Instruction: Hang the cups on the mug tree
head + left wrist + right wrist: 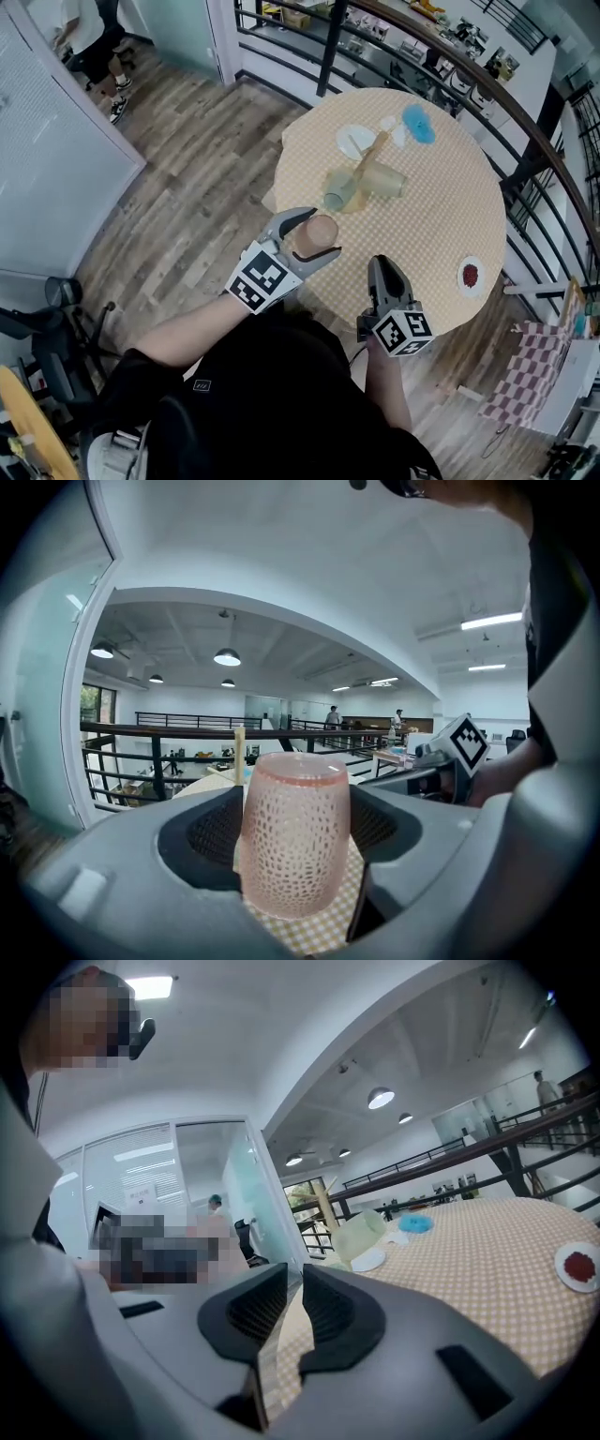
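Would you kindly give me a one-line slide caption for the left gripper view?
Left hand-held gripper clamps a pink dimpled translucent cup over the yellow-checked tablecloth.

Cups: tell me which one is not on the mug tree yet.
The pink cup, clamped in the left gripper. The two pale green cups already hang on the wooden mug tree.

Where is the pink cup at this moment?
The pink cup is gripped in the left gripper, left of centre in the head view, over the near edge of the table, with the right gripper to its right.
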